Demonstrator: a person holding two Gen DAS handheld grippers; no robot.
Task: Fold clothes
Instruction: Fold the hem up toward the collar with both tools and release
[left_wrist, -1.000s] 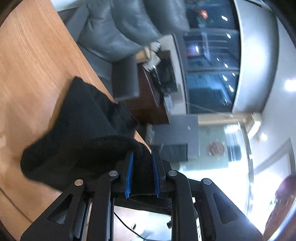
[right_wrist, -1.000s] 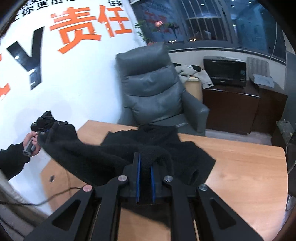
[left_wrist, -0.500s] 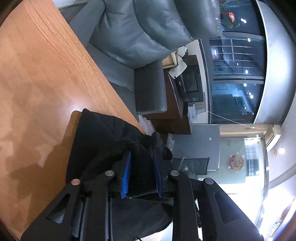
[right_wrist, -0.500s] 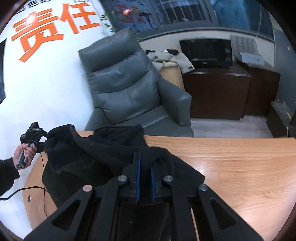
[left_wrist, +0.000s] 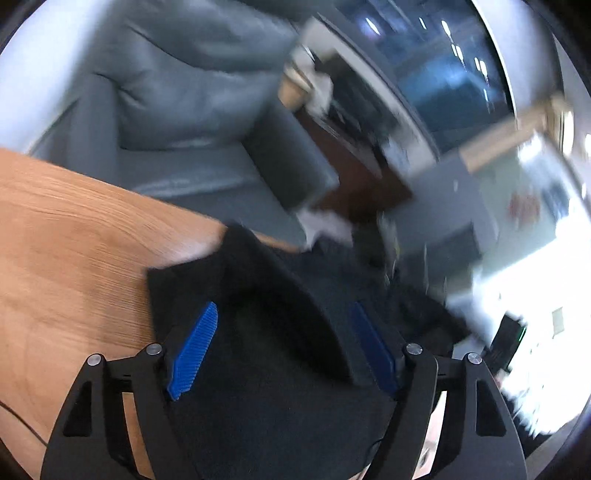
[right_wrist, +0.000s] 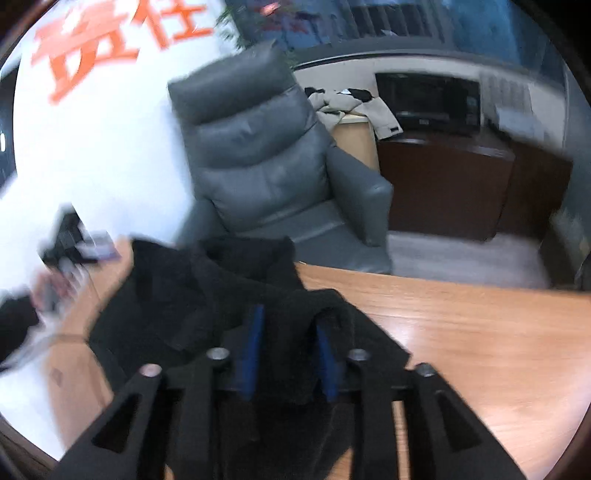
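Between the widely spread jaws of the left gripper (left_wrist: 284, 343), the black fleece garment (left_wrist: 280, 369) lay loose on the light wooden table (left_wrist: 66, 251), gripped by neither blue pad. The right gripper (right_wrist: 290, 354) had its jaws parted a little, with a fold of the same garment (right_wrist: 207, 295) bunched between them; whether it was actually pinched could not be told. Beyond both stood a grey leather armchair (right_wrist: 266, 166).
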